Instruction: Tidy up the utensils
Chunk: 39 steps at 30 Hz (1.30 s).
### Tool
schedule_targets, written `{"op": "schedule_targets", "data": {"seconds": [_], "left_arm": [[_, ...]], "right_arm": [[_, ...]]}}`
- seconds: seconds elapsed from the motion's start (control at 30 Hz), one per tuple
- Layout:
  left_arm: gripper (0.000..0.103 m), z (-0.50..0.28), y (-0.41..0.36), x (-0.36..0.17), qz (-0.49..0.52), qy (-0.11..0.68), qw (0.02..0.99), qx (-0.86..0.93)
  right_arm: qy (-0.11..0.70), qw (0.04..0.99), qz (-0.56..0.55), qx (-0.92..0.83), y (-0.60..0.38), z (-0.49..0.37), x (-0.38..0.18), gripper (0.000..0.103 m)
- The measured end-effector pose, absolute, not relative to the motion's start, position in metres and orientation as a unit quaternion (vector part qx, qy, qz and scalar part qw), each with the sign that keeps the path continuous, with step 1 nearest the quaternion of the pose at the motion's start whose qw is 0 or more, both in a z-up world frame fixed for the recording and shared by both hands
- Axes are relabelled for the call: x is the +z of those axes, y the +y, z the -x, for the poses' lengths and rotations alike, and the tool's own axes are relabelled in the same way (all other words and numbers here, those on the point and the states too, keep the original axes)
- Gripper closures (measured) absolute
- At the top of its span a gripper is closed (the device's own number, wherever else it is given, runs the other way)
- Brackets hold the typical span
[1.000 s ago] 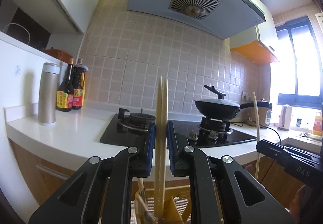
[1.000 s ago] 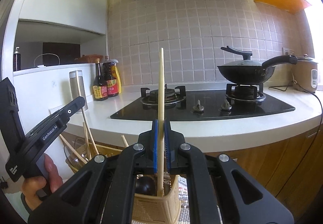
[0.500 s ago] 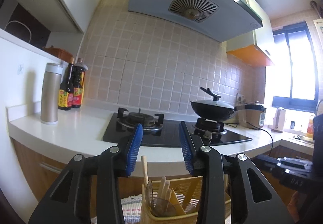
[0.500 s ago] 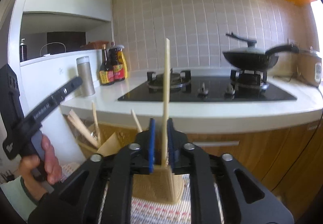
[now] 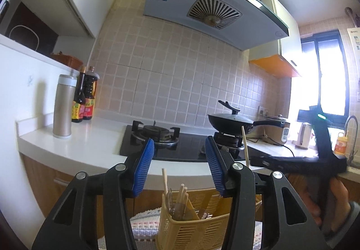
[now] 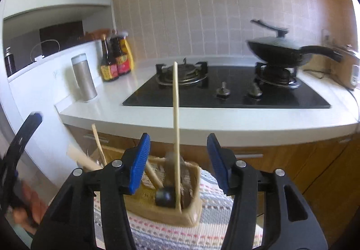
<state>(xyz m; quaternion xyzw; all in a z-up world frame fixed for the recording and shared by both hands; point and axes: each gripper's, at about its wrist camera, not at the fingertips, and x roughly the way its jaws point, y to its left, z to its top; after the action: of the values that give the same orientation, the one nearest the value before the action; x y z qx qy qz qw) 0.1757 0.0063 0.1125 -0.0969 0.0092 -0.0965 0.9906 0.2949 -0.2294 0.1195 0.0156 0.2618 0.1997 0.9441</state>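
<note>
Both grippers, left [image 5: 178,165] and right [image 6: 177,161], are held wide above the basket [image 6: 191,211]; the chopstick [image 6: 176,128] appears released, so another utensil must be fetched.

Basket [image 6: 193,216] contents motion-blurred, left claw [image 6: 20,160] smeared at frame edge

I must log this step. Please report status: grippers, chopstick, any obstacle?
Left gripper open, empty. Right gripper open, chopstick upright between jaws, lower end in basket. No obstacle seen.
</note>
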Motion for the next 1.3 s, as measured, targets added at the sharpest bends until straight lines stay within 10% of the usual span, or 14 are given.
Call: {"op": "schedule_targets", "data": {"seconds": [0.2, 0.6, 1.3], "left_arm": [[0.057, -0.178, 0.005, 0.114, 0.087, 0.011, 0.991, -0.1], [0.057, -0.181, 0.008, 0.107, 0.098, 0.022, 0.99, -0.095], [0.054, -0.183, 0.013, 0.093, 0.106, 0.039, 0.989, -0.093]], "right_arm": [[0.305, 0.93, -0.016, 0.202, -0.217, -0.326, 0.117, 0.098], [0.147, 0.972, 0.07, 0.167, -0.203, -0.254, 0.127, 0.099], [0.163, 0.971, -0.01, 0.173, -0.23, -0.255, 0.093, 0.098]]}}
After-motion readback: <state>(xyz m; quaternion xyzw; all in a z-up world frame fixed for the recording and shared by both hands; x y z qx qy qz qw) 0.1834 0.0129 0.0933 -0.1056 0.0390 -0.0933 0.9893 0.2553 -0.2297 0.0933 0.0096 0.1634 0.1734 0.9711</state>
